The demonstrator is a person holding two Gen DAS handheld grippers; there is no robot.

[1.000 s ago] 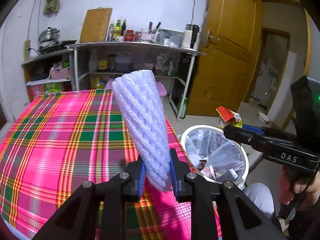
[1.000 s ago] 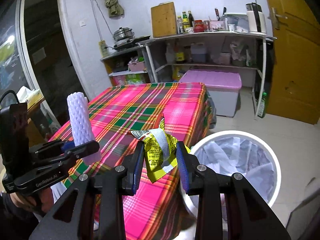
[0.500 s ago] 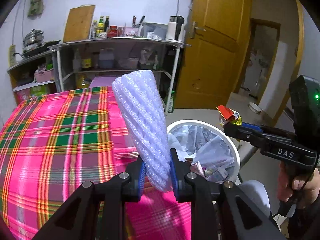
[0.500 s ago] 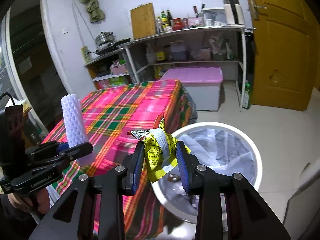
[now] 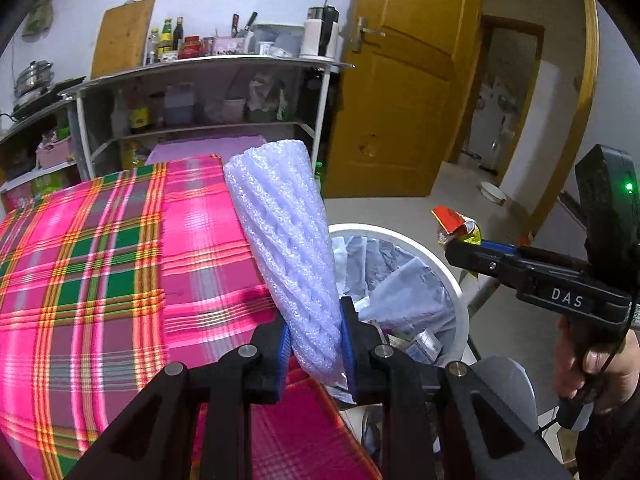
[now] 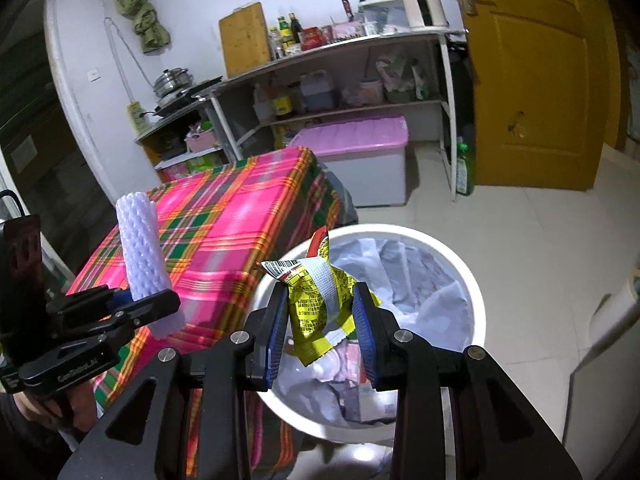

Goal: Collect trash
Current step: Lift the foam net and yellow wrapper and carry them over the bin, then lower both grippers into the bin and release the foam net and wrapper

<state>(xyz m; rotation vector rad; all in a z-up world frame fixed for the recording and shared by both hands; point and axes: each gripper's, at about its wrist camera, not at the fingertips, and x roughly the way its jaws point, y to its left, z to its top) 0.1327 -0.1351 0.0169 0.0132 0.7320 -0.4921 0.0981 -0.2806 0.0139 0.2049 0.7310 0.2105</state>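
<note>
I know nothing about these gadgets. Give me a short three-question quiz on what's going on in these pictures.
1. What does the left gripper hold?
2. True or false: the yellow snack wrapper already lies inside the white bin.
3. The plaid tablecloth is mainly: A) blue, B) pink, C) grey?

Key
1. A white foam net sleeve, pinched at its lower end.
2. False: the right gripper holds it above the bin.
3. B.

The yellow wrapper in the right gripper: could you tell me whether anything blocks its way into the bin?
Nothing visible does. The wrapper, pinched by the right gripper, hangs over the open bin, which holds only trash.
</note>
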